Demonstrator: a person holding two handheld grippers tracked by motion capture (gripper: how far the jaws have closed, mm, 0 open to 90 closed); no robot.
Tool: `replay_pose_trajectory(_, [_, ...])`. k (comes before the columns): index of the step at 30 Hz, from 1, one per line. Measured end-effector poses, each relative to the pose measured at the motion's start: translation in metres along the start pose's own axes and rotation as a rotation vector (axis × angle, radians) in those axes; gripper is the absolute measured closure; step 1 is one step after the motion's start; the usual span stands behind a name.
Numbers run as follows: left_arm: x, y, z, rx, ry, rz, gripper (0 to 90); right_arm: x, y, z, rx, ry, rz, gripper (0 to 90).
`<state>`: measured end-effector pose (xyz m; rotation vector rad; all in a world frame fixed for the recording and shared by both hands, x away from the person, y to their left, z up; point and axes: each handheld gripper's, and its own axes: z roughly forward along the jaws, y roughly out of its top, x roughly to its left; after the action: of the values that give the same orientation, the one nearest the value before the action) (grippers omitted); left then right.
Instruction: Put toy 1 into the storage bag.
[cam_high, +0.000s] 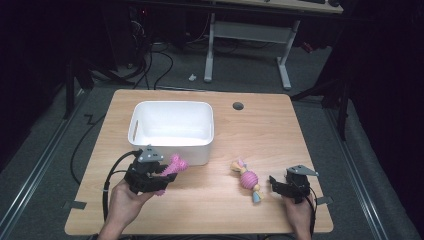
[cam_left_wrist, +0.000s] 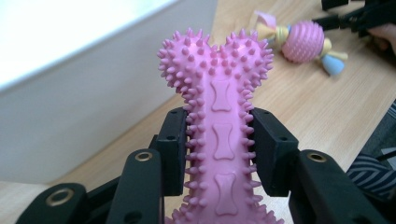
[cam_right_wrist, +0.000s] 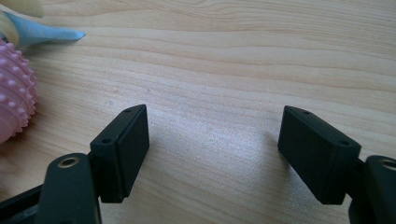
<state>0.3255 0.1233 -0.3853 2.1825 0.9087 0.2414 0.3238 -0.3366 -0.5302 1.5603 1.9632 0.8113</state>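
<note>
Clamping the spiky pink rubber bone (cam_left_wrist: 219, 135) mid-shaft, the left gripper (cam_high: 159, 172) should carry it level over the white plastic bin's (cam_high: 172, 145) rim; the right gripper (cam_right_wrist: 212, 154) rests spread and empty.

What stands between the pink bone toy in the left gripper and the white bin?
Nothing visible. The pink bone toy is clamped in the left gripper, right beside the white bin, whose near wall faces it.

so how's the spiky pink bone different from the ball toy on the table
The spiky pink bone is clamped between the left gripper pads beside the white bin; the ball toy lies loose on the table by the open right gripper. The bone is all pink; the ball toy adds yellow and blue ends. Both are nubbed and pink.
</note>
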Motion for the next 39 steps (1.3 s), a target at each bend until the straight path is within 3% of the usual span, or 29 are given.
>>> replay_pose_trajectory(3, [0.005,0.007,-0.011,-0.025,0.006,-0.004,59.5,0.0,0.0,0.0,0.0,0.0,0.0,25.1])
replay_pose_trajectory(12, [0.013,0.026,-0.023,-0.032,0.035,0.019,59.5,0.0,0.0,0.0,-0.001,-0.001,-0.001,25.0])
replay_pose_trajectory(24, [0.03,0.053,-0.031,-0.039,0.051,0.031,59.4,0.0,0.0,0.0,-0.001,-0.001,-0.001,25.1])
replay_pose_trajectory(31, [0.038,0.066,-0.029,-0.035,0.058,0.038,59.3,0.0,0.0,0.0,-0.003,0.0,-0.004,25.0])
replay_pose_trajectory(39, [0.053,0.079,-0.014,-0.006,0.068,0.043,59.2,0.0,0.0,0.0,-0.002,0.002,-0.003,25.1])
